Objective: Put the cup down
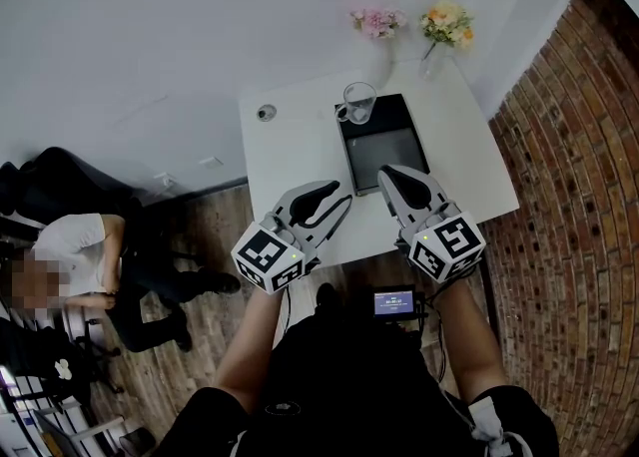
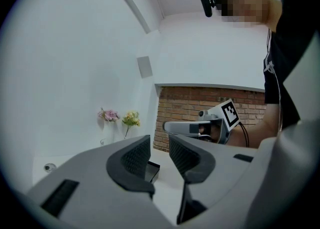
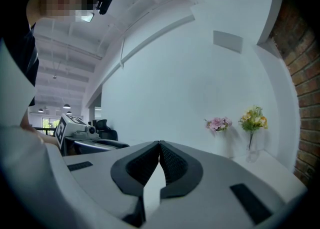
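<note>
The cup (image 1: 358,103) already stands upright on the far end of a dark tray (image 1: 384,151) on the white counter (image 1: 290,156), and neither tool has it, so the putting down looks done, or else not begun. The left gripper (image 1: 334,194) and right gripper (image 1: 387,178) hang level over the near edge of the counter, well short of the cup. The left jaws are drawn in to a narrow slit with nothing in it. The right jaws are pressed together pad to pad, also empty. If the cup counts as placed, the next move only calls for keeping both tools clear of it and the tray. If it must be lifted first, one pair of jaws has to part wide, reach across the tray and close round the glass wall without tipping it. The counter is bare apart from the tray, a small round thing (image 1: 266,113) near its far left corner, and pink flowers (image 1: 376,21) and yellow flowers (image 1: 446,23) in vases at the back. The room has white walls, a brick wall (image 1: 569,176) on the right and a wooden floor (image 1: 200,345), where a seated person (image 1: 80,255) is off to the left.
</note>
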